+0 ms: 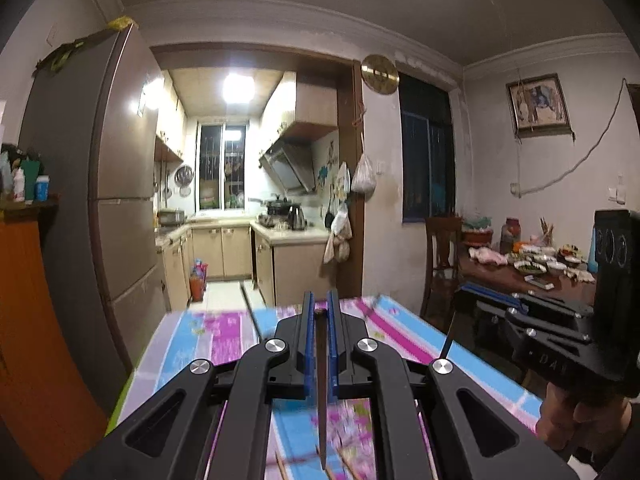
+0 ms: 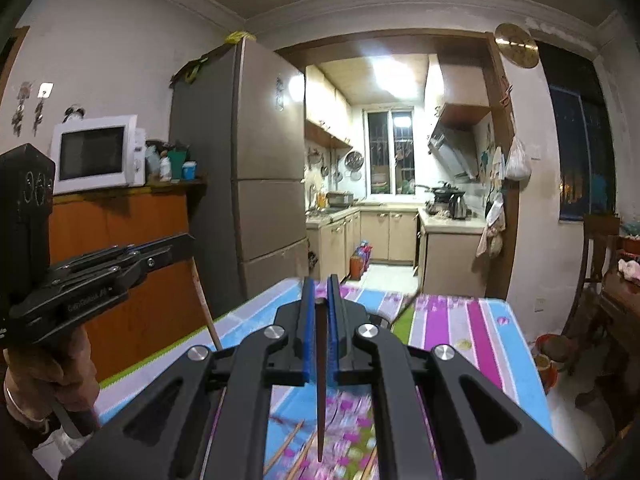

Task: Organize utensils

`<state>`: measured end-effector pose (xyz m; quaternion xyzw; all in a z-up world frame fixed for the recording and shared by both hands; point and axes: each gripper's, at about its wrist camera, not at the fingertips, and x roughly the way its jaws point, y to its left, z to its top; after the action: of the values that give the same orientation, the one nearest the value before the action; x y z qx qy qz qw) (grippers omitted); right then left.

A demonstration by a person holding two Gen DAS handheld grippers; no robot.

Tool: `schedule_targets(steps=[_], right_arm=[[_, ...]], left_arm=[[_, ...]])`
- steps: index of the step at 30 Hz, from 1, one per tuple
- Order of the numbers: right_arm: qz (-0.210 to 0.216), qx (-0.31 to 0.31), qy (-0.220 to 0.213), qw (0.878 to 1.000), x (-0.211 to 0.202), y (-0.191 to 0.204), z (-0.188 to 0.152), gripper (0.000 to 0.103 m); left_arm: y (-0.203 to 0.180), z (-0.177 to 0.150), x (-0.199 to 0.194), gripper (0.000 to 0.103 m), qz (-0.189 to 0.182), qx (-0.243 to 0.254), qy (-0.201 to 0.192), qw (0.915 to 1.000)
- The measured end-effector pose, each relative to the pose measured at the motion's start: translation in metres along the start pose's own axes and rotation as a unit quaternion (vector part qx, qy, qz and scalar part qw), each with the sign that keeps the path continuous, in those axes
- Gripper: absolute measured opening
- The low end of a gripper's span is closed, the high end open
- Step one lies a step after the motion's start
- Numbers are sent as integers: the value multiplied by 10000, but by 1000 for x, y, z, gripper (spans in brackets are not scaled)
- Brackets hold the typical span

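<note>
My left gripper (image 1: 319, 307) is shut on a dark brown chopstick (image 1: 322, 392) that runs back between the blue pads and hangs above the flowered tablecloth (image 1: 224, 340). My right gripper (image 2: 320, 292) is shut on another dark chopstick (image 2: 321, 380), held the same way above the cloth (image 2: 472, 332). Each gripper shows in the other's view, the right one (image 1: 468, 294) at the right edge and the left one (image 2: 188, 242) at the left edge, each with its chopstick hanging down. Several loose chopsticks (image 2: 298, 446) lie on the cloth below.
A tall fridge (image 2: 256, 168) and an orange cabinet (image 2: 120, 272) with a microwave (image 2: 98, 154) stand at the left. A kitchen doorway lies ahead. A wooden chair (image 1: 440, 264) and a cluttered dining table (image 1: 532, 276) stand at the right.
</note>
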<state>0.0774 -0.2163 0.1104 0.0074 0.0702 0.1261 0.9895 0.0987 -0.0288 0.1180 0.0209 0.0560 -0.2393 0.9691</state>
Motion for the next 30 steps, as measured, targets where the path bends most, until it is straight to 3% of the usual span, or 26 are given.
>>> schedule_targets(steps=[8, 13, 17, 22, 30], right_arm=[[-300, 190, -787, 9963, 40, -28, 70, 5], [-465, 265, -1006, 9935, 79, -46, 88, 5], [-548, 397, -814, 9944, 118, -60, 71, 5], [-590, 495, -322, 9965, 158, -64, 31, 5], [-525, 541, 274, 9968, 184, -57, -11, 8]], left_arm=[[12, 69, 73, 8, 364, 143, -740, 9965], [21, 78, 113, 7, 483, 30, -954, 9943], [28, 57, 147, 7, 431, -45, -866, 9953], [34, 13, 183, 7, 385, 14, -430, 9983], [49, -26, 208, 8, 387, -57, 13, 9992]])
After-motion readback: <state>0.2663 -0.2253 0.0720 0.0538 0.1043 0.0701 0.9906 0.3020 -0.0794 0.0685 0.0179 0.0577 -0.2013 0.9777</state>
